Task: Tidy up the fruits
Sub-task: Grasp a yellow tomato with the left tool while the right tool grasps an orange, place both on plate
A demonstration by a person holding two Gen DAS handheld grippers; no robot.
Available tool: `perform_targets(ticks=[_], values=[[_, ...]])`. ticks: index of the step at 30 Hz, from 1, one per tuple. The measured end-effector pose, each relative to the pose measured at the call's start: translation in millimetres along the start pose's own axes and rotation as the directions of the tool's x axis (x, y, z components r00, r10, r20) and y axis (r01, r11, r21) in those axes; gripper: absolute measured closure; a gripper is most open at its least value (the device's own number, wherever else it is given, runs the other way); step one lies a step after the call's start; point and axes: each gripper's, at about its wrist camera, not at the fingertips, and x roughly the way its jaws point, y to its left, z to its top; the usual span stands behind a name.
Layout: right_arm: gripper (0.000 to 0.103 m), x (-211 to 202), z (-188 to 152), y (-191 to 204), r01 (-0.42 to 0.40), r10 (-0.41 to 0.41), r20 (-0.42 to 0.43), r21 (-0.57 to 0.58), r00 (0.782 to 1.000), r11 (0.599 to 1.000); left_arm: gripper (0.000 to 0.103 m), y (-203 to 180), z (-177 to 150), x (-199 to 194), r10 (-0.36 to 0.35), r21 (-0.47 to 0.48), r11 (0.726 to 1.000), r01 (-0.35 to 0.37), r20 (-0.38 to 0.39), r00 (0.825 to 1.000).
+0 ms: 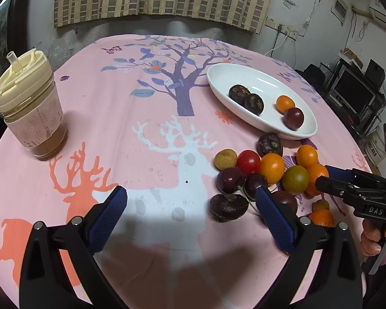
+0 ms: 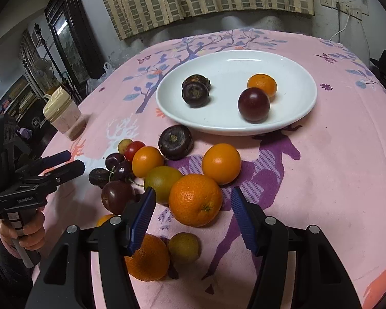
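fruit pile (image 2: 167, 175) crowds both spread, empty grippers; white plate (image 2: 290, 113) beyond, lidded cup (image 1: 31, 110) well aside.

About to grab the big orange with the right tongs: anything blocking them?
Nothing visible does: the large dimpled orange sits just ahead of the open right tongs; a green-orange fruit touches its left side.

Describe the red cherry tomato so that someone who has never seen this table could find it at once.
Start at the white plate and drop to the fruit pile on the pink cloth. At the pile's far-left edge, the tomato sits between a tan longan and an orange. It alone is bright, glossy red.
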Motion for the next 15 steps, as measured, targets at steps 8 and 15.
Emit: perform_targets(ticks=[8,15], values=[[0.044,7.0,-1.3,-3.0,0.008,-0.008,-0.026,0.008,1.000,1.000,0.005,-6.1,-1.7,-1.0,-0.013,0.026,1.000,0.014,-0.010,1.000],[0.058,9.9,-2.1,-5.5,-0.020,0.021,-0.036,0.023,0.999,1.000,0.005,-10.5,-3.8,1.1,-0.035,0.035,0.999,0.036,-0.037,0.999]])
